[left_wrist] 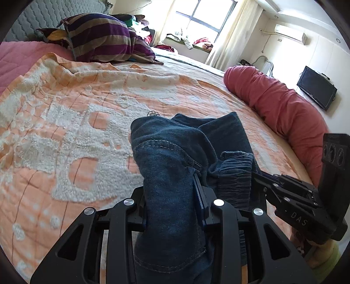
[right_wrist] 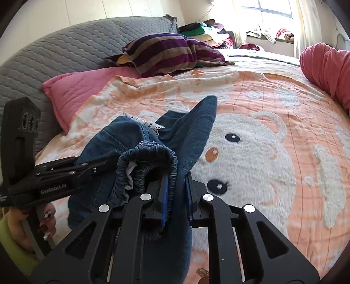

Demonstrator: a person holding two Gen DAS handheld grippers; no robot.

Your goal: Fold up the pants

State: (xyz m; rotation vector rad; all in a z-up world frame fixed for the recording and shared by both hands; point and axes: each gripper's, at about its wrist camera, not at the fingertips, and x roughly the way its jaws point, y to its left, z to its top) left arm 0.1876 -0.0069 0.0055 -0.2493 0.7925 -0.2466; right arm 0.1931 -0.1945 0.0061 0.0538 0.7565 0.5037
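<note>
Pants [left_wrist: 172, 153]: dark blue denim, bunched and lifted at the near end above the blanket, the far end draped down onto it; a white lace trim shows at the far edge in the right wrist view.
Waistband [right_wrist: 153, 157]: elastic, gathered into a ring just beyond the right gripper's fingers, with a pale label inside.
Left gripper [left_wrist: 174, 196]: jaws narrowed and clamped on a thick fold of the pants; cloth fills the gap and hangs below the fingers.
Right gripper [right_wrist: 177, 196]: jaws nearly together, pinching a thinner layer of the pants beside the waistband; a flap of denim rises past the fingertips.
Grippers together: side by side and close, each seen at the edge of the other's view, both holding the same end of the pants.
Hand [right_wrist: 47, 215]: partly seen under the left gripper in the right wrist view, with patterned nails and a yellow-green sleeve.
Blanket [left_wrist: 65, 122]: orange and white, fluffy, with a bear face to the right of the pants; it covers most of the bed.
Striped pillow [left_wrist: 102, 37]: purple and tan, at the far side of the bed, well apart from the pants.
Red roll [left_wrist: 280, 104]: rolled bedding along the right edge of the bed.
Headboard [right_wrist: 54, 56]: grey, quilted, behind a pink pillow [right_wrist: 72, 91].
Window [left_wrist: 203, 15]: bright, at the far wall, with clothes piled on its sill.
</note>
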